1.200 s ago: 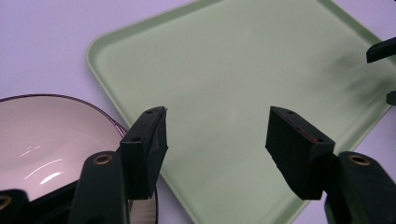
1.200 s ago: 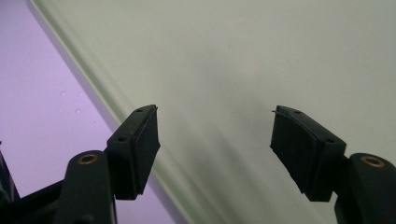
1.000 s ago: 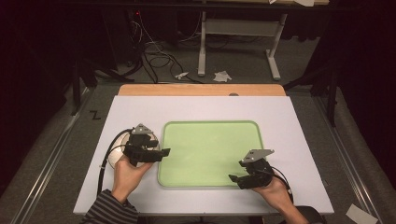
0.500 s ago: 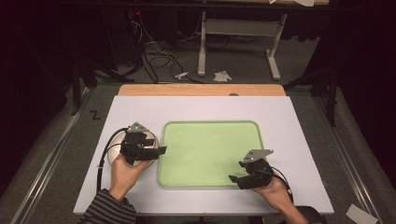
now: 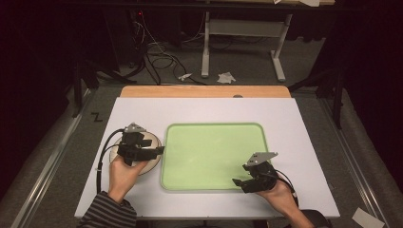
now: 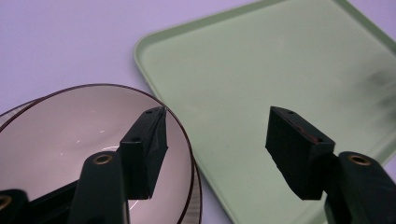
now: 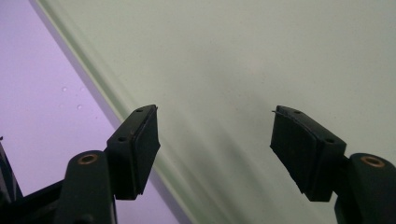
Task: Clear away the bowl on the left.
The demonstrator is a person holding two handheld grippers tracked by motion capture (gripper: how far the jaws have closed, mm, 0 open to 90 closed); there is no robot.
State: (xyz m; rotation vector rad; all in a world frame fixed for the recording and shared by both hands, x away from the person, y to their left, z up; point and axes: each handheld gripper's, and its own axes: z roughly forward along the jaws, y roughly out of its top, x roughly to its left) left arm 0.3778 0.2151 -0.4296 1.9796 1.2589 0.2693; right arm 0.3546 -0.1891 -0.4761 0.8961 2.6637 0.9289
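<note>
A shallow pinkish plate (image 6: 56, 135) with a thin dark rim lies on the white table just left of the pale green tray (image 6: 280, 60); a second rim peeks out beneath it. My left gripper (image 6: 217, 144) is open, one jaw over the plate's edge and the other over the tray's left border. From above, the left gripper (image 5: 159, 151) hovers over the plate (image 5: 149, 165) beside the tray (image 5: 214, 142). My right gripper (image 5: 240, 181) is open at the tray's front right. Its jaws (image 7: 215, 149) straddle the tray's (image 7: 257, 56) front rim with nothing between them.
The white table top (image 5: 294, 118) has a wooden strip (image 5: 204, 91) along its far edge. Beyond it, on the floor, stand a grey desk frame (image 5: 242, 33), tangled cables (image 5: 157, 57) and paper scraps (image 5: 225, 76). Metal rails run along both sides.
My left gripper has drawn back a little to the left and away from me, off the tray's border and more over the plate. The right gripper has stayed put.
</note>
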